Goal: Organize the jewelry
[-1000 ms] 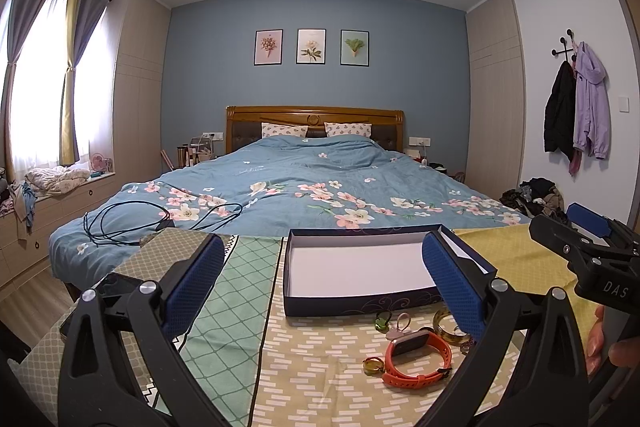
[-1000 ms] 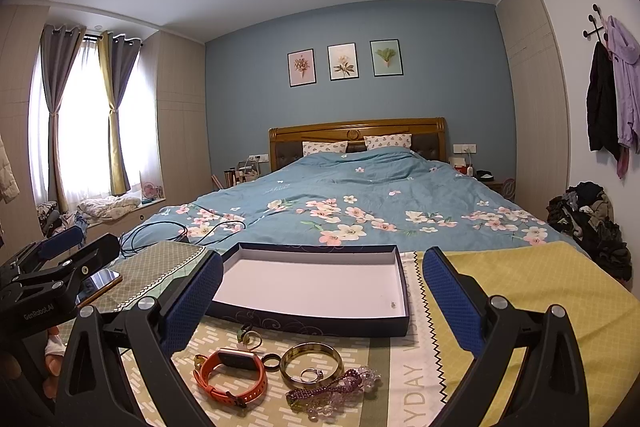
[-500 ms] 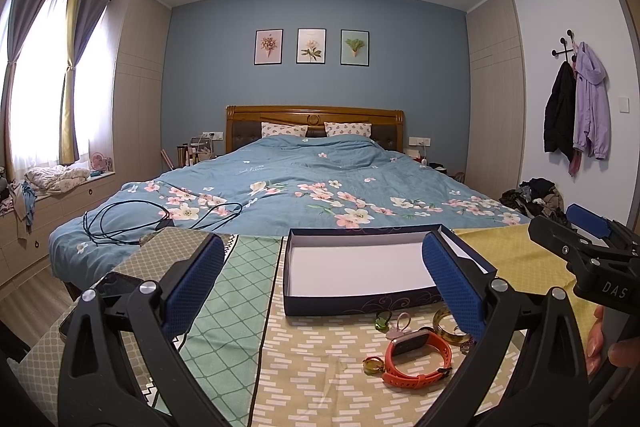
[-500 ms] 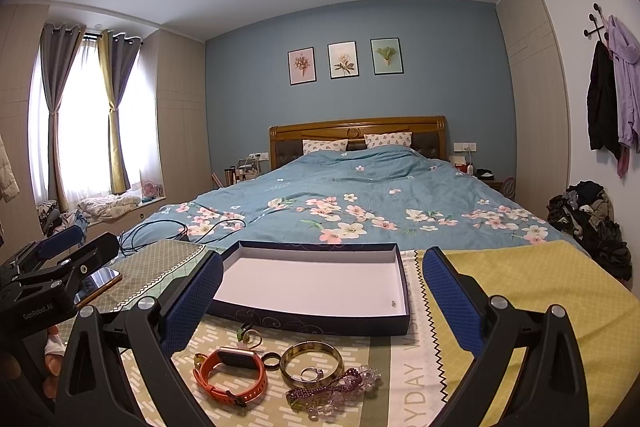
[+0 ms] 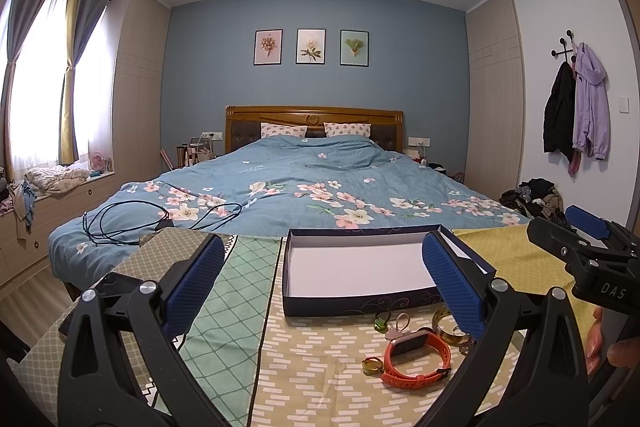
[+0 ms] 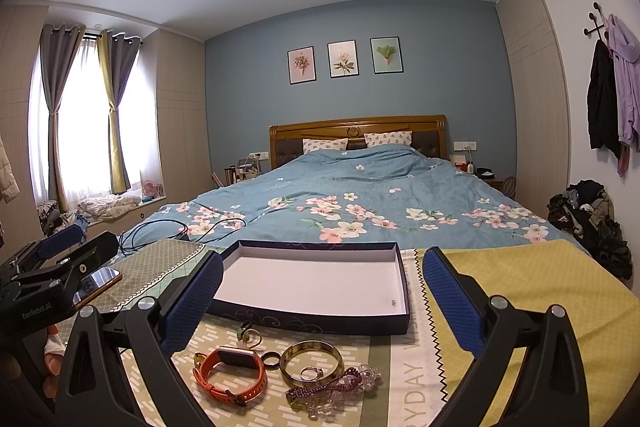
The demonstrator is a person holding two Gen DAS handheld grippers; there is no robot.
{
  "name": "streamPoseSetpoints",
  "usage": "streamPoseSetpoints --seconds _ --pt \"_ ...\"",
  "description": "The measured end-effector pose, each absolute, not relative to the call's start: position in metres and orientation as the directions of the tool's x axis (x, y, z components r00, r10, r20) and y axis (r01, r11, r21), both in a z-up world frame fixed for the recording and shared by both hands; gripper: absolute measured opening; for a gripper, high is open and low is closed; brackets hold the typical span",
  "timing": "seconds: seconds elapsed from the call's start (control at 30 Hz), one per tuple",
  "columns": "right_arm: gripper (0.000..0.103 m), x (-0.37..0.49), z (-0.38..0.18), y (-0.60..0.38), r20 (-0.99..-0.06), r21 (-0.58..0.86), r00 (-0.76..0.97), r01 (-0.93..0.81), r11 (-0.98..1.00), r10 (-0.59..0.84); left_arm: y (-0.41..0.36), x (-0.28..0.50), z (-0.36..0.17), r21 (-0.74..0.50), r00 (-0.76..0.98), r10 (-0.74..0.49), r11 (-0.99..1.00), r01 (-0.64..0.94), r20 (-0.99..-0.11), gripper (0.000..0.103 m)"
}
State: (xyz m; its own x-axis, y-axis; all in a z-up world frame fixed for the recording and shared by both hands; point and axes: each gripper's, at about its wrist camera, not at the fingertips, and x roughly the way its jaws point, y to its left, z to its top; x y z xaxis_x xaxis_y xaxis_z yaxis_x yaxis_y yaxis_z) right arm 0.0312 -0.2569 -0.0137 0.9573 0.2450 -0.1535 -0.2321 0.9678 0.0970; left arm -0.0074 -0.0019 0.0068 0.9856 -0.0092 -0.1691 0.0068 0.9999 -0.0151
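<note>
Orange watch (image 6: pixel 232 373) lies flat, strap looped, before box (image 6: pixel 316 321).

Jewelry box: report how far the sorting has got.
Barely begun. The jewelry box holds only one tiny piece near a corner. Nothing is in hand: the left tongs and right tongs are both open. Left to move: the orange watch, gold bangle, dark ring, small ring and beaded bracelet, all in front of the box.
</note>
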Motion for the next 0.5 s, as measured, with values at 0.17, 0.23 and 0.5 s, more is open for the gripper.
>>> streamPoseSetpoints --seconds 0.17,0.23,0.5 --pt "0.096 0.0321 -0.0142 -0.2571 -0.154 0.098 0.957 -0.232 0.968 0.245 -0.0026 -0.0077 0.0069 -0.014 0.986 -0.009 1.000 0.007 -0.169 0.098" --pt "0.096 0.0322 -0.0143 -0.2571 -0.155 0.099 0.957 -0.232 0.968 0.246 -0.0020 -0.0079 0.0070 -0.016 0.986 -0.009 1.000 0.007 -0.168 0.098" --pt "0.096 0.0325 -0.0137 -0.2578 -0.157 0.103 0.956 -0.234 0.967 0.249 -0.0035 -0.0066 0.0053 -0.016 0.986 -0.007 1.000 0.004 -0.165 0.098"
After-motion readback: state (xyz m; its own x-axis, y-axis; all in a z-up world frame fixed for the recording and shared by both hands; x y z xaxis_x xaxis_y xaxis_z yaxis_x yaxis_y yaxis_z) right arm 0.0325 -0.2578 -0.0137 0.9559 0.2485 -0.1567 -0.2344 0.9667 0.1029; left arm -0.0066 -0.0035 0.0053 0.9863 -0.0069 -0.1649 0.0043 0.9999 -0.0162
